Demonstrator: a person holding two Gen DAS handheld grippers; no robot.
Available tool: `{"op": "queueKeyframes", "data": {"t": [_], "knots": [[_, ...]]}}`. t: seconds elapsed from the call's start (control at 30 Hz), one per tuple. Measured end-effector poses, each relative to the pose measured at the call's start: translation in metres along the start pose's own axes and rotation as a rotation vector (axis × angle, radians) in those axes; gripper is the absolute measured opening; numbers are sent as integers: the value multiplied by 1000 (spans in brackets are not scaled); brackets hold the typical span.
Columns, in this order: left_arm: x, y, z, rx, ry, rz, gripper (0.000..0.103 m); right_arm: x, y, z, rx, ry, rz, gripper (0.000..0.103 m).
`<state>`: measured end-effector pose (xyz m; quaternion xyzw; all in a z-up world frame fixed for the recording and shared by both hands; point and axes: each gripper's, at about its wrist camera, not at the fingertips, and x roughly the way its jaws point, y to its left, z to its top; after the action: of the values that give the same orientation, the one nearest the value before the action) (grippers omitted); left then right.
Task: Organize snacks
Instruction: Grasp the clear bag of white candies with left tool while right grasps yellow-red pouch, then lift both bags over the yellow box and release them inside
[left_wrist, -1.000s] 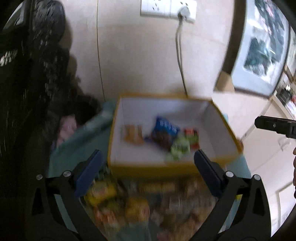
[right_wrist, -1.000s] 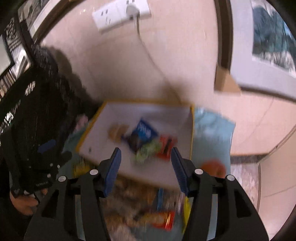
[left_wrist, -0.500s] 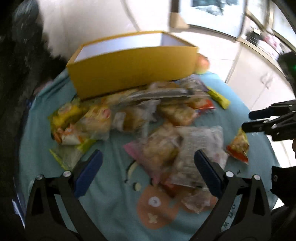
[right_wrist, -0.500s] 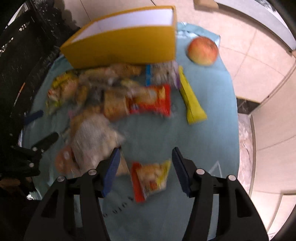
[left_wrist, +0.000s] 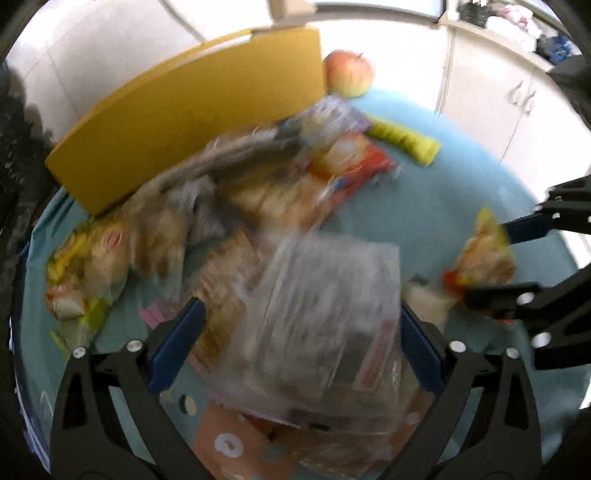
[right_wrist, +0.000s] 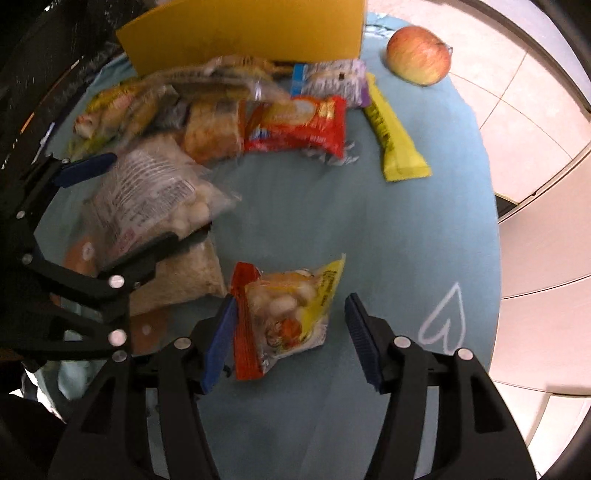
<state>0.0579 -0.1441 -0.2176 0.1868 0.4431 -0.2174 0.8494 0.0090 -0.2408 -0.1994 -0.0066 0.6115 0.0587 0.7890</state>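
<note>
Left jaws closing astride clear bag (left_wrist: 325, 317); right closing astride yellow packet (right_wrist: 291, 317); both unclamped.

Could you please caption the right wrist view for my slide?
Right gripper closing around a small snack packet on the blue tablecloth.

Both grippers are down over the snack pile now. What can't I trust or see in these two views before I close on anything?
- Yellow box: interior hidden in both views by its near wall.
- Clear bag between the left gripper pads: motion-blurred; contact unclear.
- Snacks by the box, left wrist view: smeared, labels unreadable.
- Small yellow-red packet: right gripper hides its near edge.
</note>
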Motion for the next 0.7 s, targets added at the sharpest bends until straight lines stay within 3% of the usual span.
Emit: {"op": "queueKeyframes", "data": {"t": [0.03,0.07,0.1,0.2,0.43,0.7], "knots": [[-3,5,-2,-17,-18,-8,86,-1,0,-1,-6,-4,8,41],[-6,10,-4,-27,-28,-17,80,-2,-1,-2,-6,-9,10,39],[-9,14,-5,-30,-35,-27,67,-3,-3,-3,-1,-11,13,39],[-18,28,-10,-73,-36,-53,56,-9,-10,-3,25,-19,29,38],[-48,60,-29,-186,-65,-47,55,-29,-14,0,48,-68,55,38],[-106,97,-18,-283,-202,11,55,-76,3,34,17,-186,98,38]]}}
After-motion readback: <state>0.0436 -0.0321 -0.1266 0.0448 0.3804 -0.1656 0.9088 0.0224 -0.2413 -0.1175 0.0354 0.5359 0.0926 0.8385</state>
